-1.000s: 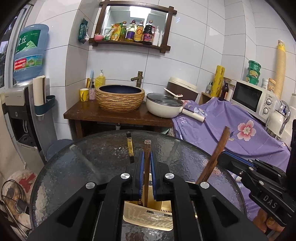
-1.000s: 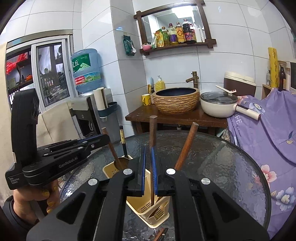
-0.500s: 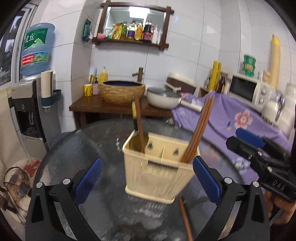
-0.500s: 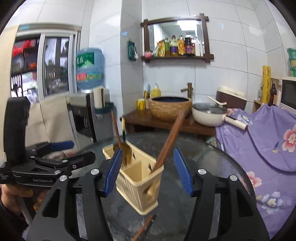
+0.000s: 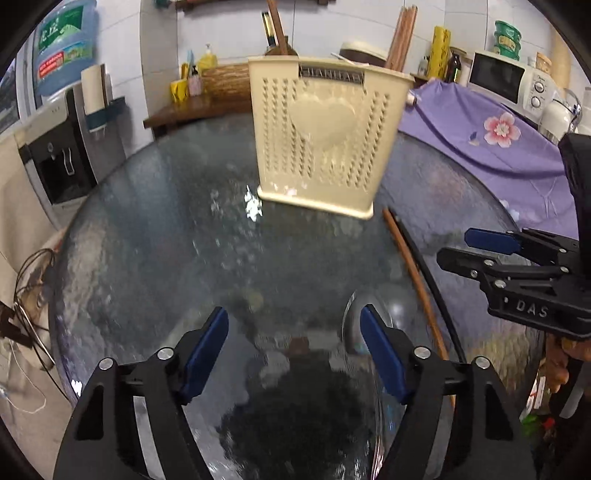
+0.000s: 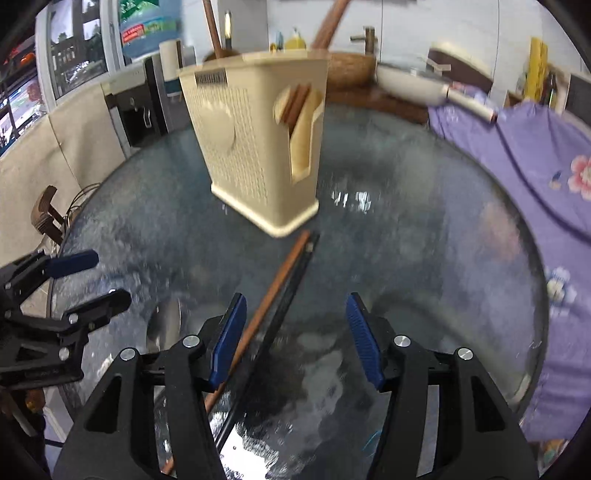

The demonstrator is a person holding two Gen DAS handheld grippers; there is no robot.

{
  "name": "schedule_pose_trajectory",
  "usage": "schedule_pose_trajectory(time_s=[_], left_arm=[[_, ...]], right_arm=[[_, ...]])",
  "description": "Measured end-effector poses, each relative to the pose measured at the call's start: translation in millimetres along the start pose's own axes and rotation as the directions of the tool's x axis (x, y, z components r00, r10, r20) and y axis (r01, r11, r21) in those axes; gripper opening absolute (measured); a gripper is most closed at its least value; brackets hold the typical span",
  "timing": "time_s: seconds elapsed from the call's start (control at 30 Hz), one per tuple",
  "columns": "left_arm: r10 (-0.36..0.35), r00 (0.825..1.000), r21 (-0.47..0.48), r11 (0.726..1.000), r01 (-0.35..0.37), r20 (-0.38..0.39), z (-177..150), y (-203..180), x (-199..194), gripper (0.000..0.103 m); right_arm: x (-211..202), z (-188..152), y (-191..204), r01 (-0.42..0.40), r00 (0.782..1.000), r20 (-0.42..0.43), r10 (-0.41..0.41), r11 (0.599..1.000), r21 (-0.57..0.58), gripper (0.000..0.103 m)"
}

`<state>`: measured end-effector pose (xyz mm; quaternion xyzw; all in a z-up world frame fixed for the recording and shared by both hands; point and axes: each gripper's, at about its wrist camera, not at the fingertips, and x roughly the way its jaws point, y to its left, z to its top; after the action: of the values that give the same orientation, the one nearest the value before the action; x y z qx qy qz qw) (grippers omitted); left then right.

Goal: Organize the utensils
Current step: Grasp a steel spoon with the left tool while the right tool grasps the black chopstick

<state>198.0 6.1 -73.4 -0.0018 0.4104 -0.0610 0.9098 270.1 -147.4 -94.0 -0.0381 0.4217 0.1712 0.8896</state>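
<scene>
A cream perforated utensil holder [image 5: 325,136] stands on the round glass table [image 5: 147,229]; it also shows in the right wrist view [image 6: 258,144]. Brown chopsticks [image 5: 400,33] and a wooden-handled utensil [image 5: 275,22] stand in it. A brown chopstick [image 5: 410,266] and a black one [image 5: 432,291] lie on the glass in front of the holder, also seen in the right wrist view as brown [image 6: 273,288] and black [image 6: 291,280]. A metal spoon bowl [image 5: 351,325] lies near them. My left gripper [image 5: 295,350] is open and empty. My right gripper [image 6: 295,332] is open above the lying chopsticks.
A purple flowered cloth [image 5: 491,133] covers the counter at right, with a microwave [image 5: 509,81]. A water dispenser [image 5: 62,122] stands at left. A wooden stand with a basin [image 5: 221,81] is behind the table. My right gripper shows at the left view's right edge [image 5: 517,273].
Both grippers let go of their utensils, opened wide and dropped back and down to table height. The holder now stands farther off and higher in both views.
</scene>
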Motion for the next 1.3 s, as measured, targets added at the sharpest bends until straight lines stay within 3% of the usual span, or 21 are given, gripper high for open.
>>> schedule_pose_trajectory(time_s=[0.33,0.73,1.03,1.3], left_arm=[[-0.028,0.998,0.035,0.999,0.030,-0.063,-23.4,-13.2,5.2,0.057],[-0.092,0.994,0.004,0.996,0.093,-0.059,-25.0,-16.5,-6.6,0.054],[-0.095,0.991,0.049,0.994,0.100,-0.096,-35.5,-29.6,-3.5,0.049],[-0.085,0.991,0.078,0.993,0.094,-0.104,-29.1,-40.6,1.2,0.048]], right_arm=[[16.0,-12.9,4.9,0.013,0.998,-0.061,-0.011,0.999,0.039,0.042],[19.6,-10.8,13.7,0.077,0.996,-0.054,-0.077,0.997,-0.003,0.041],[18.1,-10.6,-13.2,0.103,0.993,-0.054,-0.101,0.994,0.038,0.041],[18.5,-11.1,-11.4,0.100,0.994,-0.050,-0.098,0.994,0.034,0.041]])
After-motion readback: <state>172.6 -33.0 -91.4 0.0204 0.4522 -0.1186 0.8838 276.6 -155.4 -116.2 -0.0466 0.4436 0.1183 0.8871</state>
